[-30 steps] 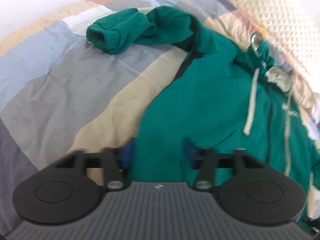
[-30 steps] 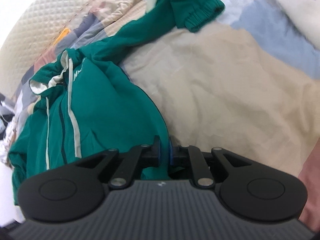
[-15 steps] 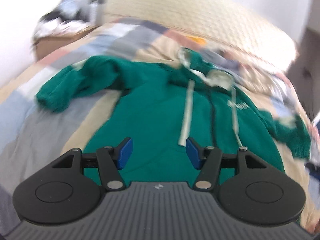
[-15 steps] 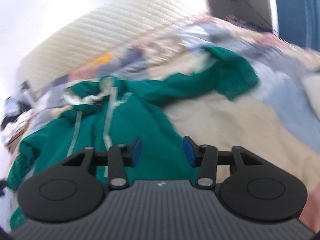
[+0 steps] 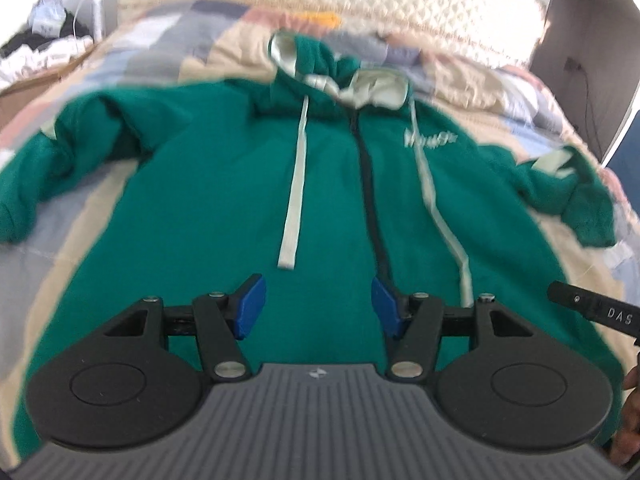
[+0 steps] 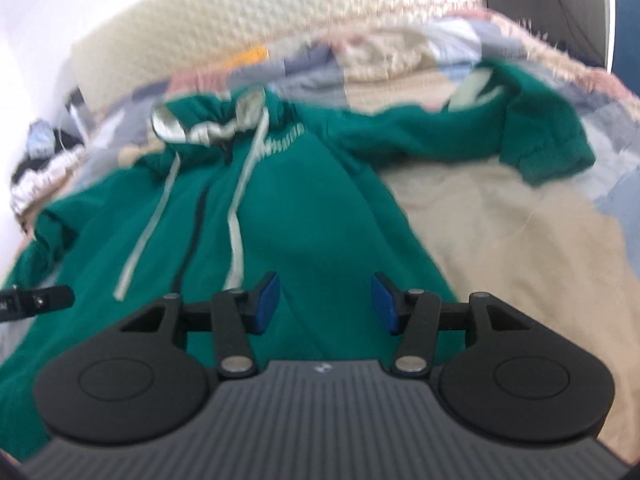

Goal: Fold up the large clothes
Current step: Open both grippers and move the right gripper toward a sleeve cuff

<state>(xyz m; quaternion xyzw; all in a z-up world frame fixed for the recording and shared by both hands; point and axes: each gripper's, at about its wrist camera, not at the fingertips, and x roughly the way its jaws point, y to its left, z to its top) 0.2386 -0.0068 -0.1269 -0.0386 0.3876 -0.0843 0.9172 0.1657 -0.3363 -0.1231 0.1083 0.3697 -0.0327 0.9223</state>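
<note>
A green zip-front hoodie (image 5: 224,184) lies spread face up on a bed covered by a patchwork quilt (image 5: 36,264) of beige, grey and pale blue blocks. Its hood (image 5: 340,76), lined in a pale fabric, points toward the quilted cream headboard (image 5: 360,4), and both sleeves reach outward, each bent and bunched at the cuff. Two pale drawstrings (image 5: 294,184) run down the chest on either side of the dark zipper (image 5: 368,184), and a small pale logo (image 5: 430,138) sits on one chest panel (its lettering is too blurred to read). The left gripper (image 5: 318,304) hangs above the lower front of the garment with its blue pads (image 5: 250,304) well apart and nothing between them; green cloth shows through the gap, not pressed by either pad. The right gripper (image 6: 324,302) is likewise released over the lower front near the garment's side edge, its blue pads (image 6: 266,302) spread; its jaws have just been opening, and no cloth is clamped between them. In the right wrist view, one sleeve (image 6: 480,140) stretches across the beige quilt block toward the far corner. At the left edge of the left wrist view, dark and white items (image 5: 40,40) are piled beside the bed; what they are cannot be told.
</note>
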